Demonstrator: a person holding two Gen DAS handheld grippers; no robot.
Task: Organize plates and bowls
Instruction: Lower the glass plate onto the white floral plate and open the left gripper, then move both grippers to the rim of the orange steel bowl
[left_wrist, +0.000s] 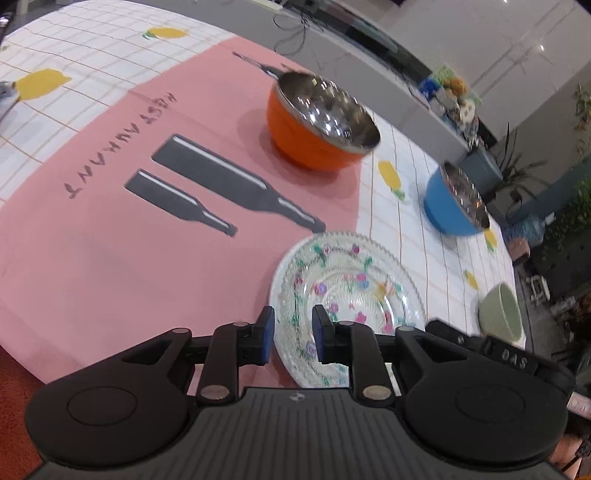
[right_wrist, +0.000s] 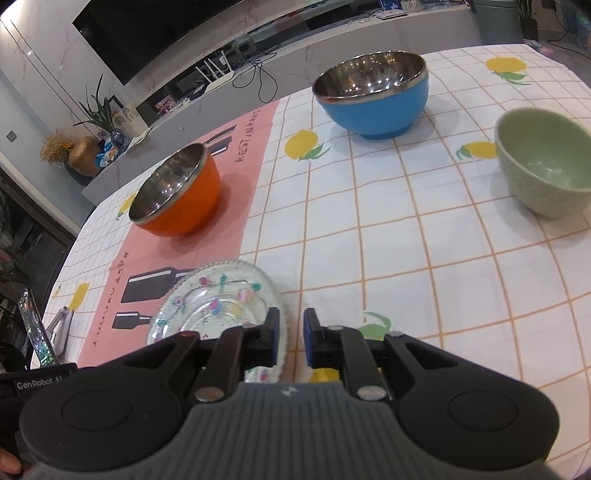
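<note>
Glass plate (left_wrist: 343, 295) lies flat on our tablecloth (right_wrist: 406, 258), its rim between our left gripper's (left_wrist: 293, 334) slightly parted fingers; right gripper (right_wrist: 291, 338) likewise parted, empty.

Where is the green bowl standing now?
In the right wrist view the green bowl stands upright on the checked cloth at the far right, nearest the blue bowl.

Left black two-finger gripper with blue pads (left_wrist: 293, 334) hangs low, jaws parted a little, gripping nothing. Right black blue-padded gripper (right_wrist: 291, 338) hangs low too, jaws narrowly apart, empty.
</note>
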